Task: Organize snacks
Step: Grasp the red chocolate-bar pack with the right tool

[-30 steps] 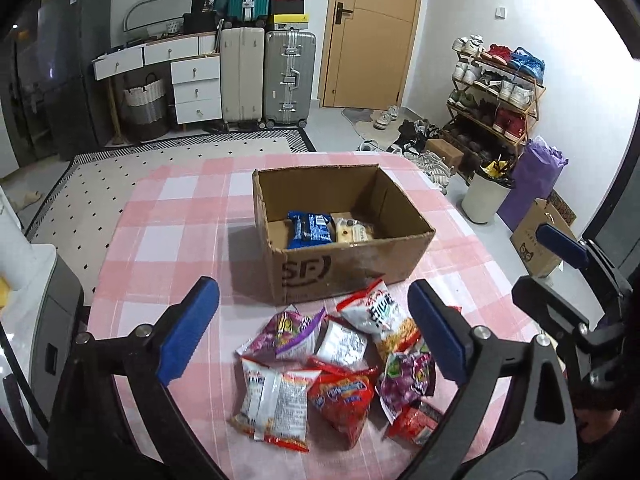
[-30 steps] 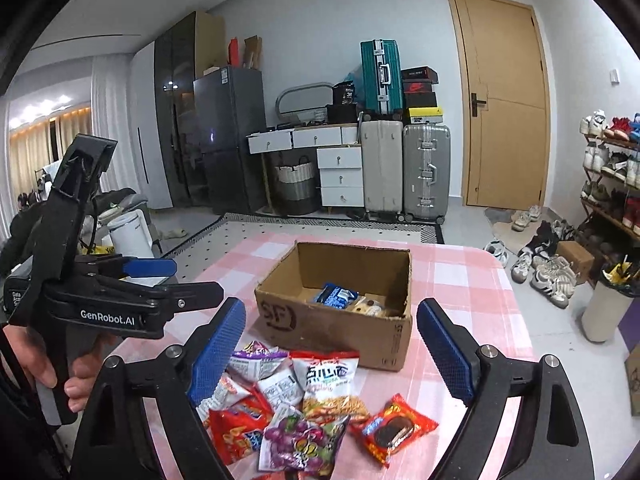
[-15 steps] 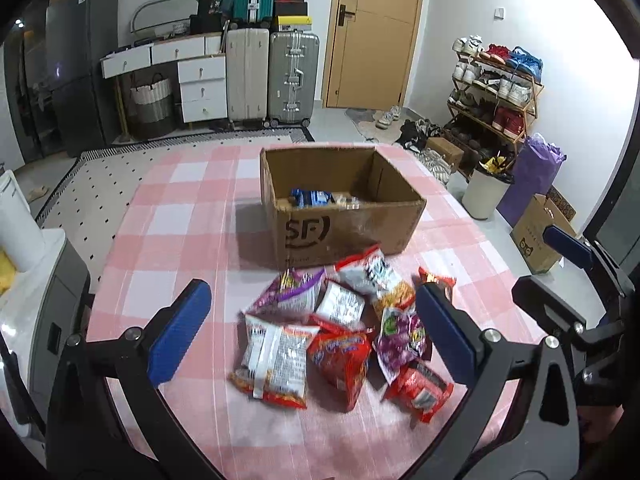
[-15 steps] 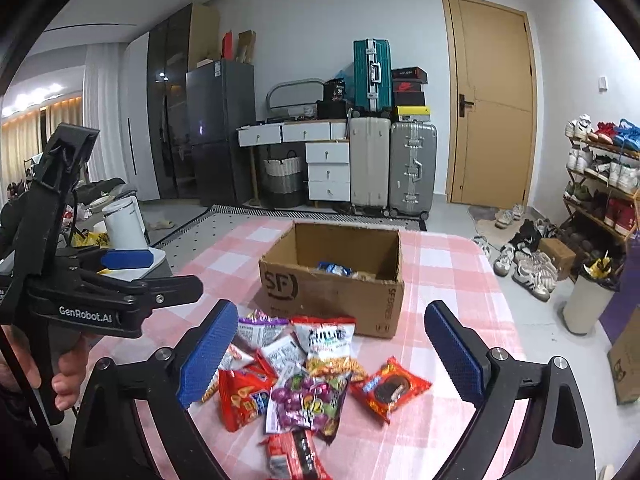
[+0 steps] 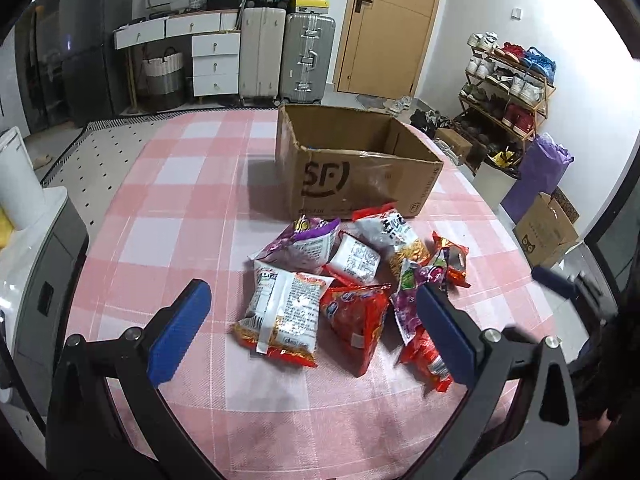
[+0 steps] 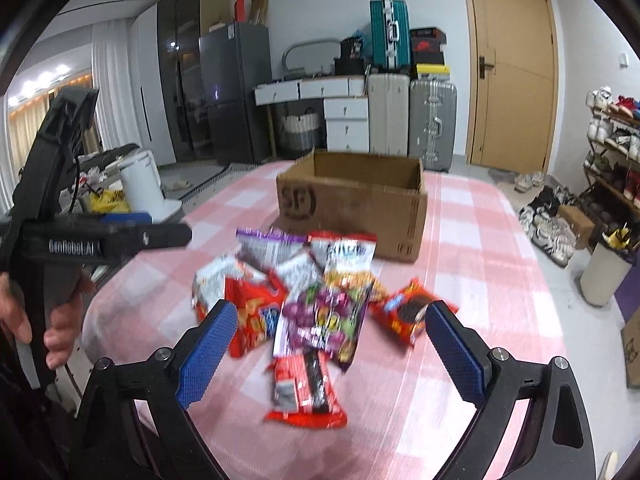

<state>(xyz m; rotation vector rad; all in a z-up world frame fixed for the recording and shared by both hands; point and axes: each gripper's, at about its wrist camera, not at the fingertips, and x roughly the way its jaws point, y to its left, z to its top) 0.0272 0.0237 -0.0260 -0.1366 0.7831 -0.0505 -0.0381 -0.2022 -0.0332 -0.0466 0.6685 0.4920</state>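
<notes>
The snack packets (image 5: pixel 344 280) lie in a loose overlapping pile on the checked tablecloth (image 5: pixel 168 208), just in front of the cardboard box (image 5: pixel 360 168). About eight packets can be counted, though overlap makes the figure uncertain; there is one box. The left gripper (image 5: pixel 312 332) and the right gripper (image 6: pixel 332 348) both hover above the pile with jaws spread wide, holding nothing. The packets appear light, soft and air-filled, with glossy film likely to slip. Crisp contents may crush under a firm pinch. Judged best hold: the flat sealed edge of a top packet, such as the red one (image 6: pixel 306 388) nearest the right gripper.
</notes>
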